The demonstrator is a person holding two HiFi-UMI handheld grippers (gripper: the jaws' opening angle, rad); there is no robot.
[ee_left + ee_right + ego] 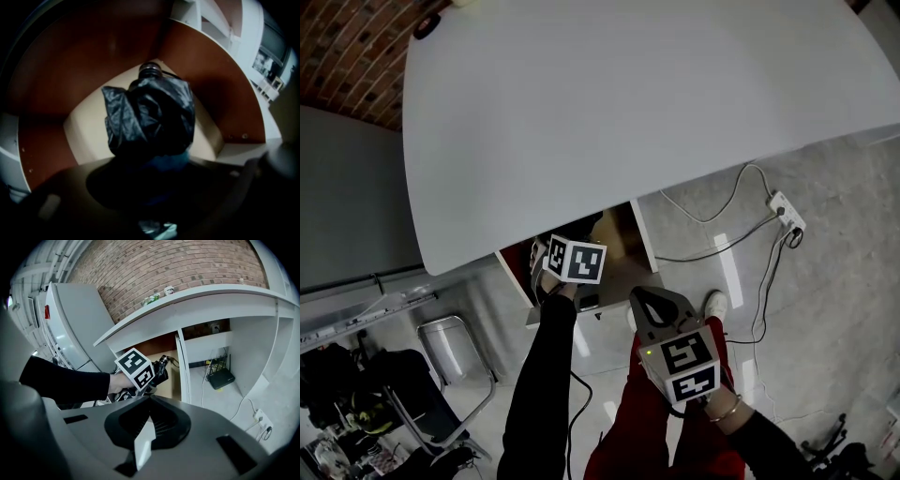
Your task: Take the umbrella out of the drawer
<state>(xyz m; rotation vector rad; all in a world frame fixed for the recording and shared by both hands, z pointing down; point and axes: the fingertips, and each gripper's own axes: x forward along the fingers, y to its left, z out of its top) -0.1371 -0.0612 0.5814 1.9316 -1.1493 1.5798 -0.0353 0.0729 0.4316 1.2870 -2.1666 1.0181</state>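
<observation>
the umbrella (149,117), pinched by the left gripper (152,161), is best drawn straight from the drawer (211,84), right gripper's (144,439) jaws pressed together.

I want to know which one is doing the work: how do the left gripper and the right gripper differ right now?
The left gripper is shut on the black folded umbrella; the right gripper is shut on nothing. The left gripper reaches into the open drawer under the white table, while the right gripper sits outside it, nearer the person. Both point toward the drawer.
</observation>
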